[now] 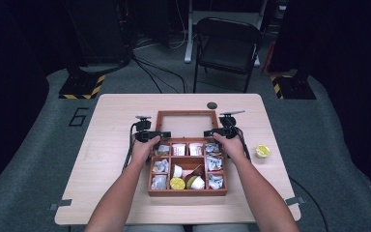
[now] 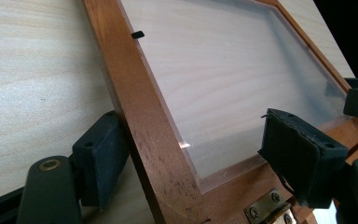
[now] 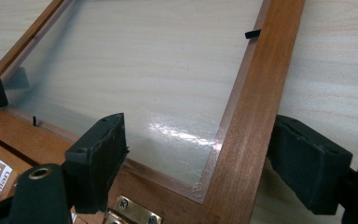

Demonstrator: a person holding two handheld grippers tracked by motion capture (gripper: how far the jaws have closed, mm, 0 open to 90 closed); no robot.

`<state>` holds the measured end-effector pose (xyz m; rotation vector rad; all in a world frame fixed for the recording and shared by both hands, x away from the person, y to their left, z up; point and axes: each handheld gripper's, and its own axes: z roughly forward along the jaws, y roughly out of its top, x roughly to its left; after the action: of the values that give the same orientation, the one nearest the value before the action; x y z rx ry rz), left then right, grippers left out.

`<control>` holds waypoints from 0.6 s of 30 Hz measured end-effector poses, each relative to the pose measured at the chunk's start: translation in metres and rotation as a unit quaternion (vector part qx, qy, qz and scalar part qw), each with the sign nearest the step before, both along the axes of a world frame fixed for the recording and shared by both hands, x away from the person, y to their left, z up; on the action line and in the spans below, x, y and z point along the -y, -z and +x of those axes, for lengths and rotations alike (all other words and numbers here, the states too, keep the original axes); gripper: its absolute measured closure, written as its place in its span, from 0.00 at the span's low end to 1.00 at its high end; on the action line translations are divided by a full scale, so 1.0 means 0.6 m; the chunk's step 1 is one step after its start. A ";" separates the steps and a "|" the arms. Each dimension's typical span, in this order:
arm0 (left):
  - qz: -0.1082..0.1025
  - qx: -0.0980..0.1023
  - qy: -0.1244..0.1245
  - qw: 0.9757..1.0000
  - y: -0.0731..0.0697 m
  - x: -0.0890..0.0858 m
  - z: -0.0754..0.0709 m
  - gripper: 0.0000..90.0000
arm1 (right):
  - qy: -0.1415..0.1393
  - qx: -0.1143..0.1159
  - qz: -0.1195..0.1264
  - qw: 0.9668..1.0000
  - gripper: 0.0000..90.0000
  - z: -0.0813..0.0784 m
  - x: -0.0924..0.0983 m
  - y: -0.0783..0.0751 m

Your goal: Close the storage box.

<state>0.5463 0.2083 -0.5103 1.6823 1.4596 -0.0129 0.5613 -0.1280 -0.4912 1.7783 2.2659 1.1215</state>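
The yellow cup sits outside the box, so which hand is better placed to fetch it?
Right. The cup lies on the table right of the box, nearest the right tool, whose jaws stand open around the lid. The left tool would have to cross the box.

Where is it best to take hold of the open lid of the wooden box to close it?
Grip the lid by its wooden side rails, probably one gripper from each side. The rails are narrow and stand free, and the clear pane looks too slippery.
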 end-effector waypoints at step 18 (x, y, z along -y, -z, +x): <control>-0.007 0.009 -0.004 1.000 -0.004 -0.003 0.000 0.31 | 0.006 0.001 0.002 1.000 0.28 -0.001 0.002 -0.009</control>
<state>0.5464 0.2099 -0.5081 1.6610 1.4501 -0.0039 0.5609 -0.1293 -0.4861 1.7900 2.2506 1.1264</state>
